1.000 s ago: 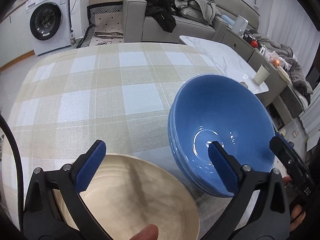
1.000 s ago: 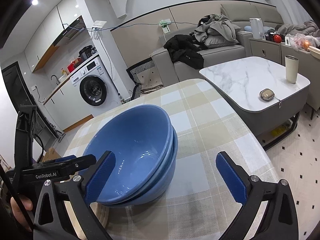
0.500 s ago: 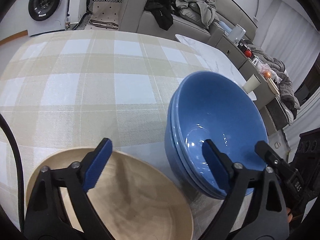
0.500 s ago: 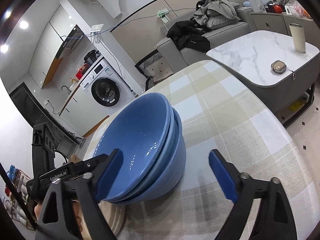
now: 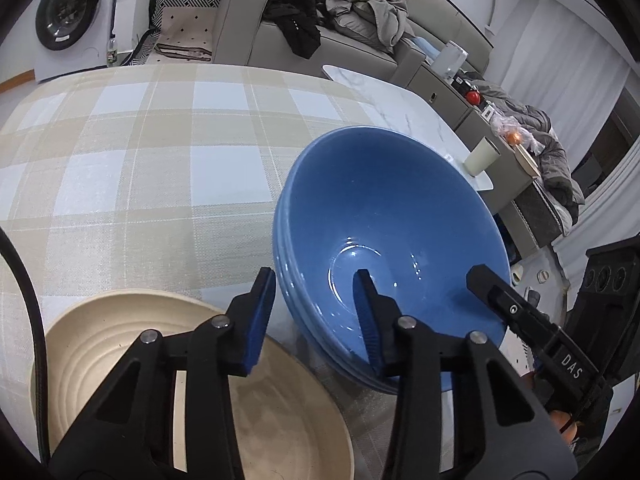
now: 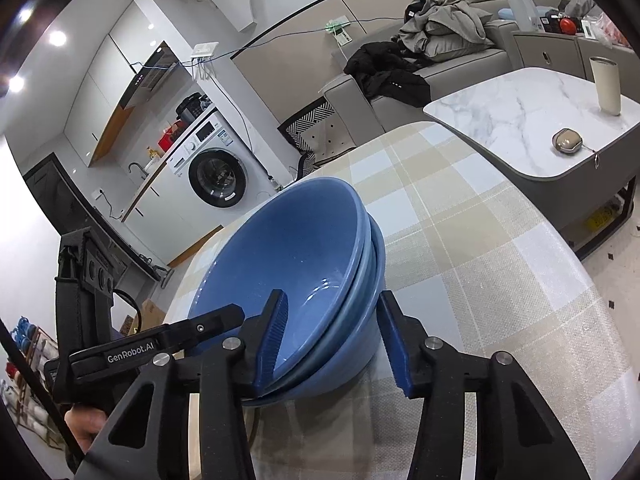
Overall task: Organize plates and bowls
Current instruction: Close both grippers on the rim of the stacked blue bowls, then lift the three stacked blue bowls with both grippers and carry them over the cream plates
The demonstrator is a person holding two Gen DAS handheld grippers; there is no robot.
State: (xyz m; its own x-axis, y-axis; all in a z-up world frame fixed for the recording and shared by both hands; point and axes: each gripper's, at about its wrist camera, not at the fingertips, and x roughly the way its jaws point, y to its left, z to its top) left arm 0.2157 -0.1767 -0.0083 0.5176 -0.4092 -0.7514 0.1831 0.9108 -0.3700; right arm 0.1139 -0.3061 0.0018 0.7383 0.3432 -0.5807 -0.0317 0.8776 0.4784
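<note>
Blue glazed nested bowls (image 5: pixel 384 236): left gripper (image 5: pixel 316 312) and right gripper (image 6: pixel 332 336) jaws just narrowed astride opposite rims; contact unclear, lift likely imminent.

Both grippers angle down. The left gripper (image 5: pixel 316 312) has just been closing, jaws straddling a rim toward 1 o'clock; contact is unclear. The right gripper (image 6: pixel 334 338), also closing, straddles a rim toward 11 o'clock. A hand (image 6: pixel 82 426) shows at 8 o'clock.
</note>
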